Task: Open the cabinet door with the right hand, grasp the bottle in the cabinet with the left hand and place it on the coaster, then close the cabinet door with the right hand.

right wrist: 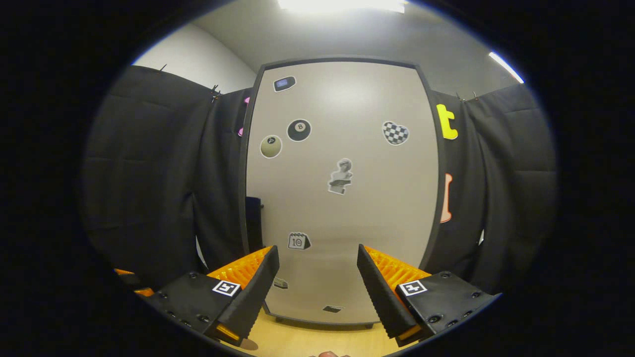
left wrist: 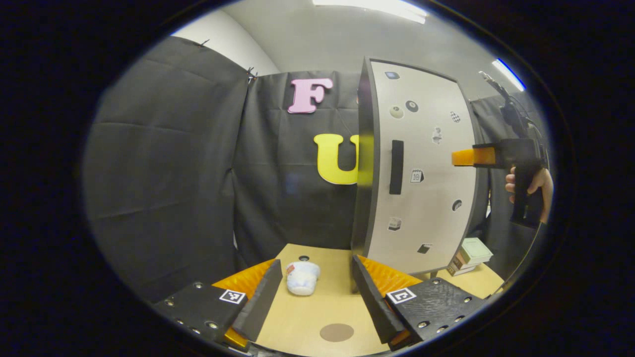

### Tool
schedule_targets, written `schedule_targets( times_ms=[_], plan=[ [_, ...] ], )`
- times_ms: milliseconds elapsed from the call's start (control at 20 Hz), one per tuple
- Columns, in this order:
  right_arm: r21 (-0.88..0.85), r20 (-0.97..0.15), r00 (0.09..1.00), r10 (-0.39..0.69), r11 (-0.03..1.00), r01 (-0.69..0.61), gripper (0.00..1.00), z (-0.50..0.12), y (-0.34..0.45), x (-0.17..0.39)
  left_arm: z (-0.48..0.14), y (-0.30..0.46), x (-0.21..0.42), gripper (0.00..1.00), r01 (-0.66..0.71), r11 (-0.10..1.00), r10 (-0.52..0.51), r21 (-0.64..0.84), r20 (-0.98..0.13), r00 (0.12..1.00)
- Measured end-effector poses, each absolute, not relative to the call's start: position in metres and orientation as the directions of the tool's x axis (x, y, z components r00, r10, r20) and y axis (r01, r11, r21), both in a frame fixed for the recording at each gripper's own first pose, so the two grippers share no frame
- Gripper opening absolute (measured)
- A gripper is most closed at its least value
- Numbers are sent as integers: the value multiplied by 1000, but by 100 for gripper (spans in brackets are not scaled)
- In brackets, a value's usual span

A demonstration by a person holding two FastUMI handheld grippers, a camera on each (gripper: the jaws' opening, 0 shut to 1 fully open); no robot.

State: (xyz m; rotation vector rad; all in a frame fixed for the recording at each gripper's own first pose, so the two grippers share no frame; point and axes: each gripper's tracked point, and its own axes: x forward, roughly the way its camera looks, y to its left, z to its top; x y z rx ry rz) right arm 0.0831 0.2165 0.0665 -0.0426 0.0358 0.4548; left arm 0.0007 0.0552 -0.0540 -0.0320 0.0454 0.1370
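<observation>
In the left gripper view, the left gripper (left wrist: 313, 297) hangs spread and empty over the table (left wrist: 317, 317), with the coaster (left wrist: 337, 332) at six o'clock, ready as a landing spot. The cabinet door (left wrist: 421, 168) stands shut at two o'clock, so the bottle behind it is hidden. In the right gripper view, the right gripper (right wrist: 317, 287), jaws apart, squarely faces the door; its handle (right wrist: 253, 223) sits at nine o'clock.

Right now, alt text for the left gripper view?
A tall cabinet with its sticker-covered door shut stands on a wooden table, and the right gripper, held in a hand, points at the door from the right. In the foreground the open left gripper frames a white plush toy and a round brown coaster.
</observation>
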Motion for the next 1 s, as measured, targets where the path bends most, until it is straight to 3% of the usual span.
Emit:
schedule_targets(
  times_ms=[550, 800, 1000],
  plan=[
    [21, -2, 858, 514, 857, -514, 100, 71, 323, 121, -75, 107, 13, 87, -191, 981, 190, -11, -78, 979],
    [-35, -10, 897, 443, 896, -443, 96, 55, 340, 146, -89, 115, 14, 87, -186, 982, 188, 32, -105, 976],
    [23, -61, 907, 417, 909, -417, 99, 34, 350, 155, -91, 115, 14, 88, -193, 981, 192, 4, -102, 976]
  ],
)
